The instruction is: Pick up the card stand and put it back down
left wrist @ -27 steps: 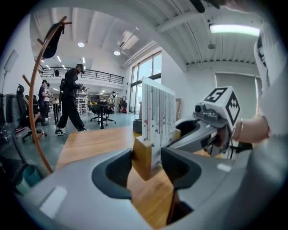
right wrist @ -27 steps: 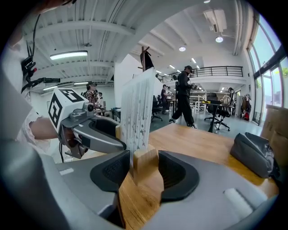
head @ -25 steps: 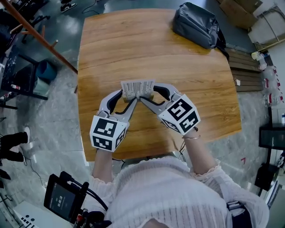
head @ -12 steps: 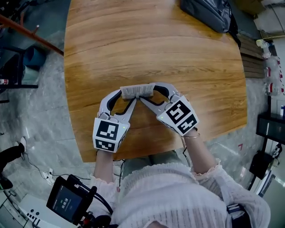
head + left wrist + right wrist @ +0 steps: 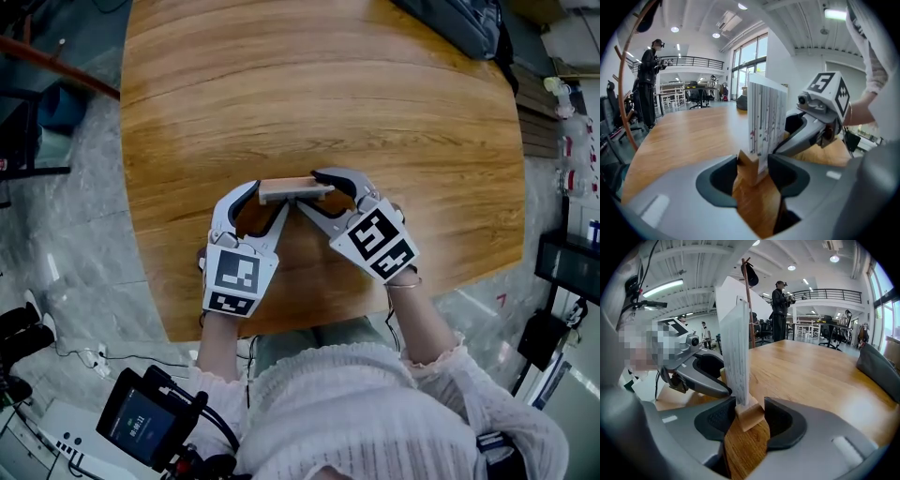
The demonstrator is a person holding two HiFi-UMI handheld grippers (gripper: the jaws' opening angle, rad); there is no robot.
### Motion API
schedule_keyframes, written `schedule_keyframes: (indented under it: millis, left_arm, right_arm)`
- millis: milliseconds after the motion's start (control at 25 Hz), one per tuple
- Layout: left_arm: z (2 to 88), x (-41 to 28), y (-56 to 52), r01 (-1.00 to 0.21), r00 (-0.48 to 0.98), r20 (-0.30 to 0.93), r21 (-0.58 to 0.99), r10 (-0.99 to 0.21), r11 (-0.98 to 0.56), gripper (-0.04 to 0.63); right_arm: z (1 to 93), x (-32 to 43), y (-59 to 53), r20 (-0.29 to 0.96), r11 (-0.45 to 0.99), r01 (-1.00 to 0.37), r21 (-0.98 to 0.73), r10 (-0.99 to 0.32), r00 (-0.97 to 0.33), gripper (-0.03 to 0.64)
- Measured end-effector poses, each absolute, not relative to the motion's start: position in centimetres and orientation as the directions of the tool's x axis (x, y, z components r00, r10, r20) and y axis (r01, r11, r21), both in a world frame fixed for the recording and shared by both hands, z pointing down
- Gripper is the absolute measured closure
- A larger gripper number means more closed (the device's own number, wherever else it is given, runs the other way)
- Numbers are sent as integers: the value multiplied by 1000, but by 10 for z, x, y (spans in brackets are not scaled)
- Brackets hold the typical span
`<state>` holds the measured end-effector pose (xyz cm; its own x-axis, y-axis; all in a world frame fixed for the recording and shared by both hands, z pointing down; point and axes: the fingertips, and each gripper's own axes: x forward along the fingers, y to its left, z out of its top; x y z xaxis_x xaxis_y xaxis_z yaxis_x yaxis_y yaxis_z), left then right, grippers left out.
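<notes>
Our left tongs [image 5: 753,171] pinch one end of the pale wooden card stand [image 5: 286,190] (white card [image 5: 766,122] upright). Our right tongs [image 5: 750,417] pinch the other.

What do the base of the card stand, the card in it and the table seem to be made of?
Stand base: pale bare-looking wood, matte, faint grain. Card: thin stiff sheet, white with printed lines; paper or plastic, I cannot tell. Table: wood or wood-look laminate, smooth, slight sheen, streaked grain.

I see steeply down from my head camera; each gripper camera sits close behind its jaws, facing the other, both sharing the card stand [image 5: 761,136] between them.
</notes>
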<state>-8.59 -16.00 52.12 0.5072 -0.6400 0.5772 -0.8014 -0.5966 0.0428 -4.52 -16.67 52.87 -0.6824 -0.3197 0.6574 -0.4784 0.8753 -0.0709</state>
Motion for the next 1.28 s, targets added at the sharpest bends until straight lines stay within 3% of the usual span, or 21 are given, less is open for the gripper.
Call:
schedule_keyframes:
  millis: [560,960,1280]
  left_arm:
    - [529,-95,-158,-827,490,574,67,-656,-559,393]
    - [522,-110,-158,-883,430,555,94,-711,-461,392]
    - [473,-100,-140,-872,435,531,46,-727,-488,437]
  right_arm:
    - [536,-54,-165,639,865,-493,-95,-327,-697,420]
    - [526,-34,-174,601,811,-581,-65,-433,-671,430]
    - [475,-13,-157,552,811,-584,-38,-470,-689,481]
